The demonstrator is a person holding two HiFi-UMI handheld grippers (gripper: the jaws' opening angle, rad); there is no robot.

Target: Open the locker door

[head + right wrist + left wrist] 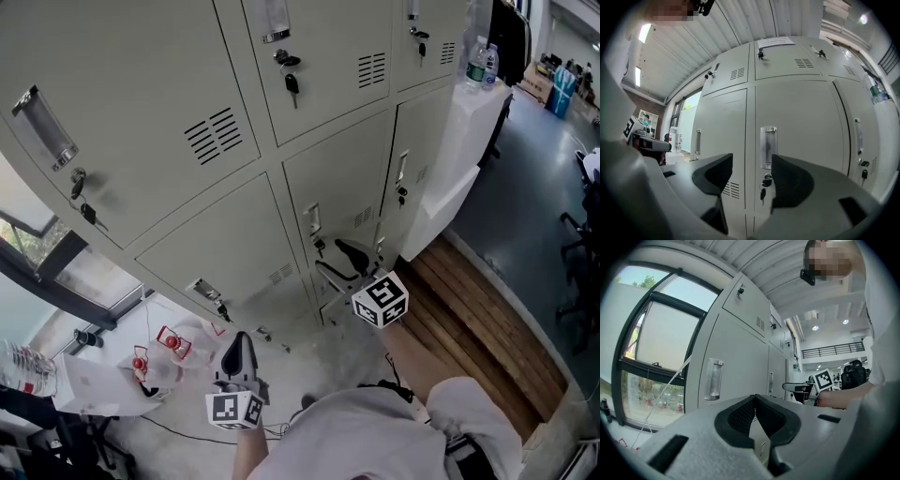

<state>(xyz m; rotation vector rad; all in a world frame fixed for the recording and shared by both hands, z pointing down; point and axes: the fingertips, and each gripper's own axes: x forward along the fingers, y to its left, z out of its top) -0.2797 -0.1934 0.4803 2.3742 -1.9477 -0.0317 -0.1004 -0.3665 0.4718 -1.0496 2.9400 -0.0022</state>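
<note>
The grey locker bank fills the head view. Its lower middle door carries a recessed handle with a key hanging in the lock below it. My right gripper points level at this door, a short way off it, open with nothing between its jaws. In the right gripper view the handle and key show in the gap of the right gripper. My left gripper hangs lower left, shut and empty. The left gripper faces another closed door's handle.
Two water bottles stand on a white cabinet to the right of the lockers. A wooden floor strip runs past it. A window and a table with red-marked items are at the left. An office chair stands far right.
</note>
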